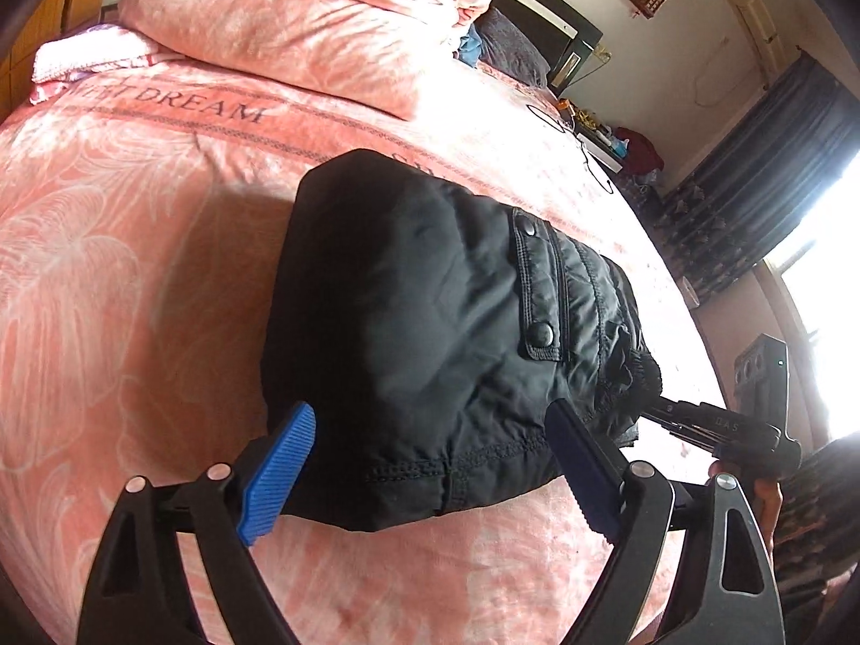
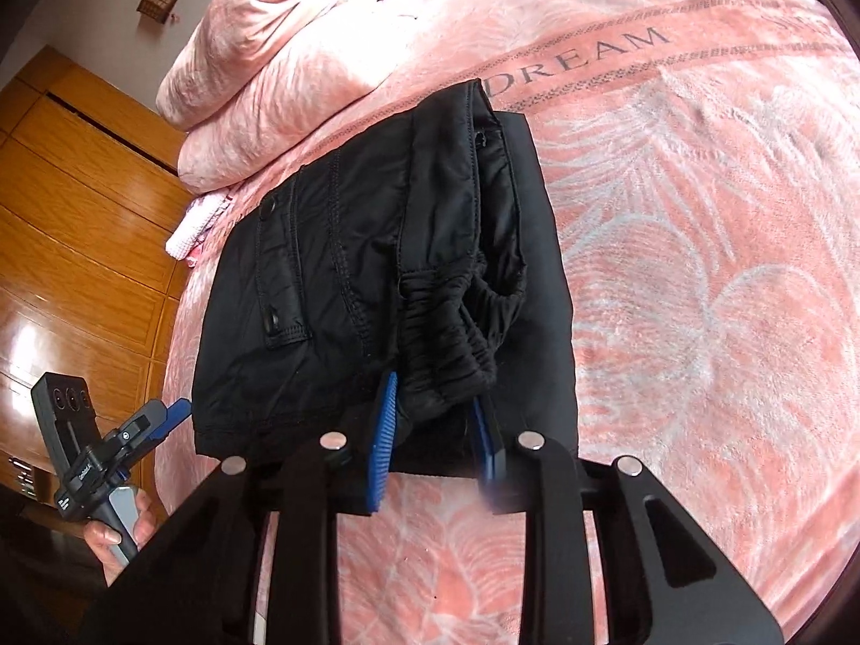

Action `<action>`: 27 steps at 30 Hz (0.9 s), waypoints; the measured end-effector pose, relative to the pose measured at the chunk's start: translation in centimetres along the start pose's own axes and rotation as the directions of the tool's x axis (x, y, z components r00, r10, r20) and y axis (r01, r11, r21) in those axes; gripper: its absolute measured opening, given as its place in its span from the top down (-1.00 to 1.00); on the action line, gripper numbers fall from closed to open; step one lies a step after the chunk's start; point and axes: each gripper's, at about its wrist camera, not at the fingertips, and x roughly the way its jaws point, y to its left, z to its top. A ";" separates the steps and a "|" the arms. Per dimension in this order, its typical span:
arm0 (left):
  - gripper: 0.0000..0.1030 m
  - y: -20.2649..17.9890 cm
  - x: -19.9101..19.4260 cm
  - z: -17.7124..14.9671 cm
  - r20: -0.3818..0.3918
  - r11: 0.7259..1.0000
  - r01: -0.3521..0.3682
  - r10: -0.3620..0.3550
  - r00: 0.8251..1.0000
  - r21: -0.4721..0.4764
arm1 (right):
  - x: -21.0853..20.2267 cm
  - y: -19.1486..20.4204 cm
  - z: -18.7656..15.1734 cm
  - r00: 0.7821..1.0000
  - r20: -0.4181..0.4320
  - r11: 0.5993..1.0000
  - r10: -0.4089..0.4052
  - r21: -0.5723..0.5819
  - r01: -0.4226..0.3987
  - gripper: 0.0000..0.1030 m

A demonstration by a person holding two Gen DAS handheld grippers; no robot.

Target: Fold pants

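On the pink leaf-patterned blanket [image 1: 107,269] lie my folded black nylon pants [image 1: 430,290]; my left gripper [image 1: 435,462] stands spread around their near edge, my right gripper [image 2: 435,424] pinches the elastic waistband [image 2: 451,344].

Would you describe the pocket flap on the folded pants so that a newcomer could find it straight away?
Start at the pink bedspread, where the black pants lie folded in a compact bundle. On the bundle's top face is the pocket flap, a stitched strip. Its two round snap buttons, one at each end, set it apart from the plain fabric around it.
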 end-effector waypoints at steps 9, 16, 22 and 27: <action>-0.79 -2.3 1.2 -2.2 -0.015 0.996 -0.044 0.046 0.999 0.082 | 1.9 -1.8 -0.9 0.999 -0.016 0.997 -0.043 0.068 0.044 0.54; -0.80 -3.3 0.3 -2.5 -0.005 0.991 -0.097 0.097 0.995 0.090 | -0.3 0.7 -1.8 0.981 0.040 0.981 -0.191 -0.025 0.192 0.20; -0.92 -4.8 -1.6 -3.4 0.040 0.965 -0.208 0.204 0.978 0.158 | -3.3 3.5 -4.2 0.935 0.130 0.939 -0.331 -0.052 0.339 -0.83; -0.92 -5.7 -3.6 -4.6 0.061 0.946 -0.263 0.256 0.965 0.189 | -5.4 6.6 -6.3 0.908 0.184 0.910 -0.376 -0.113 0.400 -0.94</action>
